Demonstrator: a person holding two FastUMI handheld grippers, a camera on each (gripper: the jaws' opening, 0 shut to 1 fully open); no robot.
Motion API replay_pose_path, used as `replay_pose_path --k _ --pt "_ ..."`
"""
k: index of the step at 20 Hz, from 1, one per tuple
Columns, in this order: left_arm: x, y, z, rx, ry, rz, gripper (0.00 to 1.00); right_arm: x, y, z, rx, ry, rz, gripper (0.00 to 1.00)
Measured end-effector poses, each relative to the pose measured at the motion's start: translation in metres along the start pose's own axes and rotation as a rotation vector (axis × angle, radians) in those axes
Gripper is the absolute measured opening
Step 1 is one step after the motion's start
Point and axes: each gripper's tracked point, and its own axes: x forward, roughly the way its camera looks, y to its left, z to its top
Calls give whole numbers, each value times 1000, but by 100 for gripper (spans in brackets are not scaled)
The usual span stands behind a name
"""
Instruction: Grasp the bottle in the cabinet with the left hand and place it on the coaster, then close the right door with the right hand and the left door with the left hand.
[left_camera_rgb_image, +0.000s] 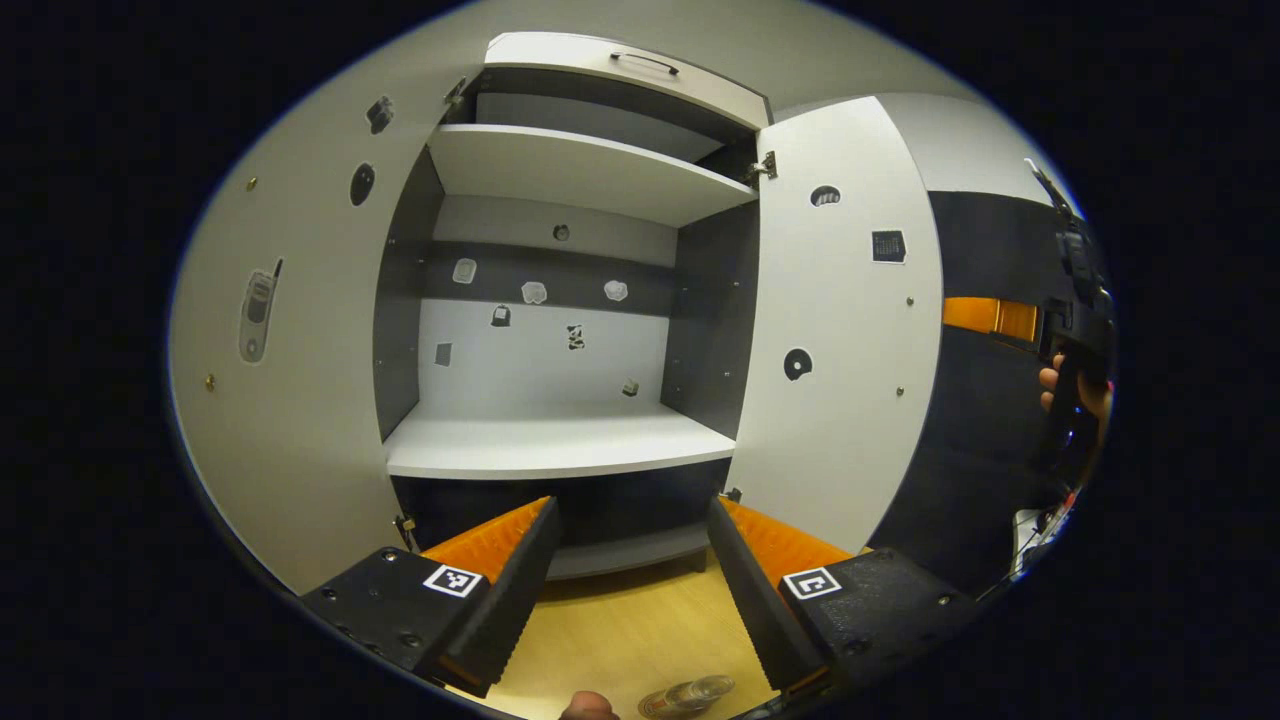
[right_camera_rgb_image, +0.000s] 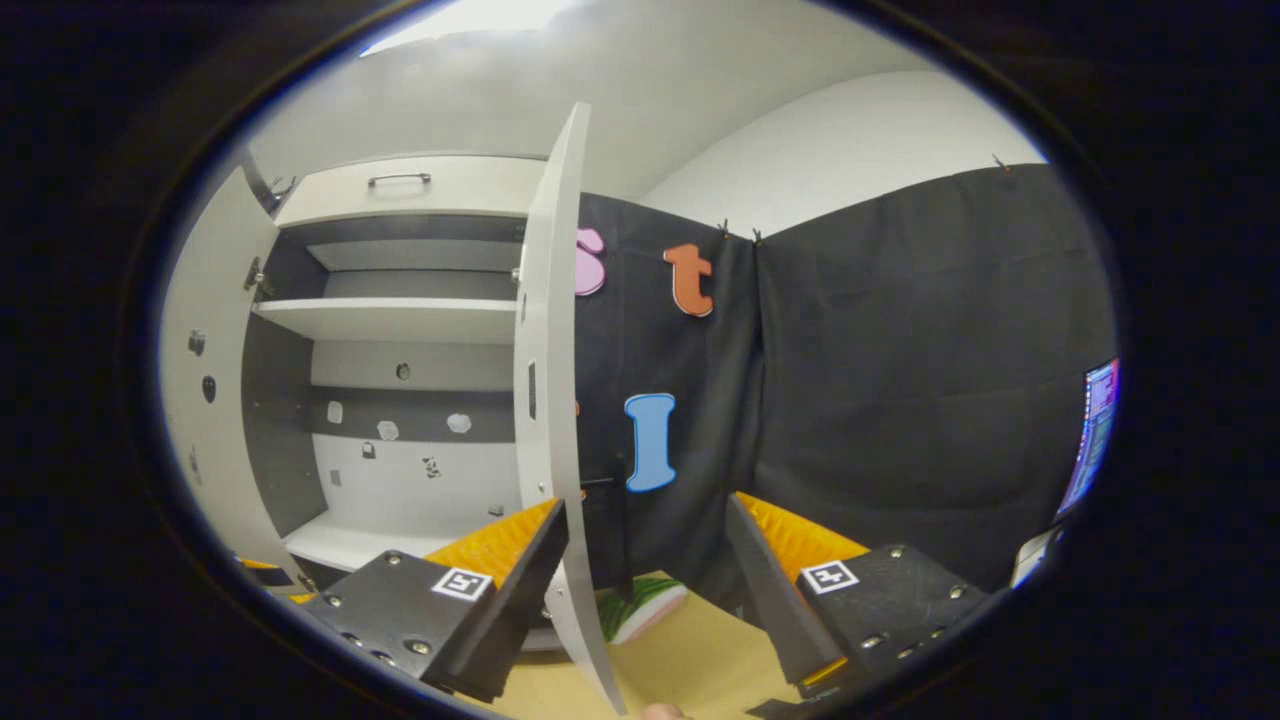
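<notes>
bottle (left_camera_rgb_image: 690, 695) looks set down, cabinet (left_camera_rgb_image: 560, 440) empty, both grippers, left (left_camera_rgb_image: 630, 590) and right (right_camera_rgb_image: 645, 590), gape empty; next the right one must push the right door (right_camera_rgb_image: 548, 400) shut.

A staged recording booth: black cloth wall (right_camera_rgb_image: 900, 380), sticker-dotted cabinet (left_camera_rgb_image: 560, 330) (doors open), monitor (right_camera_rgb_image: 1095, 430).
</notes>
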Motion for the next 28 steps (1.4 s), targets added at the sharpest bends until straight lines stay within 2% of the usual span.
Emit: replay_pose_path --k 1,2,3,4,5,6,7,8,10,12,15,16,17,18,22,28 --pt "-2 2 1 -8 -3 4 94 1 2 -1 -4 -4 -1 97" --pt "-2 3 2 -11 -5 6 94 3 -1 -1 -6 -7 -18 92" --pt "-3 6 2 -10 -7 11 94 2 -1 -1 -1 -6 -28 96" --pt "-3 9 3 -9 -10 20 94 2 -1 -2 7 -6 -36 93" --pt "-5 11 3 -9 -13 25 94 3 0 -3 16 -5 -36 97" --pt "-6 13 2 -14 -11 29 94 2 2 -3 23 -4 -33 93" --pt "-6 14 0 -20 -6 32 94 2 1 -3 22 -5 -29 97" --pt "-7 16 0 -26 -5 34 94 4 -4 -3 12 -9 -54 93" --pt "-7 19 0 -30 -6 39 94 5 -10 -3 13 -5 -76 93" --pt "-8 24 1 -28 -8 52 94 5 -3 -10 26 23 -65 100" --pt "-12 32 4 -31 -16 81 94 7 -4 -13 22 32 -66 96" --pt "-15 35 7 -33 -23 91 94 10 -2 -14 27 33 -60 93" --pt "-18 36 10 -35 -32 97 94 13 1 -16 31 36 -50 96" --pt "-21 38 13 -38 -40 103 94 14 3 -17 34 37 -39 93" --pt "-29 44 26 -40 -70 123 94 12 9 -15 37 34 -24 92" --pt "-40 46 40 -61 -116 150 94 3 43 -14 38 48 62 92"
